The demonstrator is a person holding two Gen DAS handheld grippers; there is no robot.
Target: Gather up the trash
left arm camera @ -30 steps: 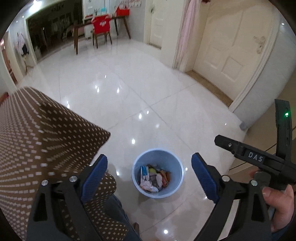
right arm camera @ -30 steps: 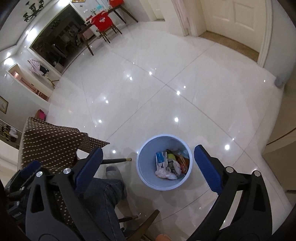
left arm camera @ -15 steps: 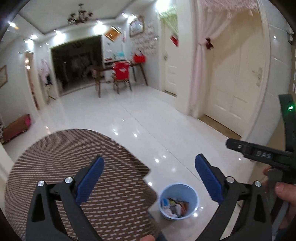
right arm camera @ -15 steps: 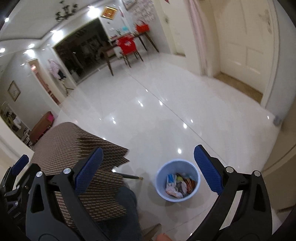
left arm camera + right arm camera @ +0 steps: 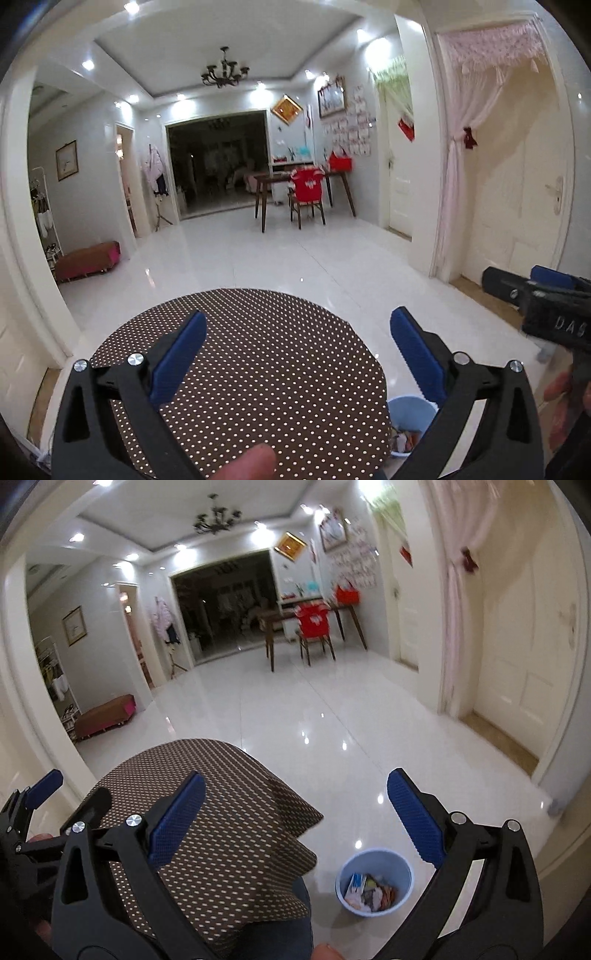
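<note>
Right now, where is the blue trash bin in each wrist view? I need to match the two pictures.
Left wrist: the blue trash bin sits at the bottom right, partly hidden behind the right finger of the left gripper and the dotted tablecloth's edge.
Right wrist: the bin is in full view, lower right of centre, on the white floor.
Shared landmark: the red-draped chair at the far table.

Wide bare floor (image 5: 332,716) ahead — only the dotted table (image 5: 221,834) crowds the bin (image 5: 373,882).
</note>
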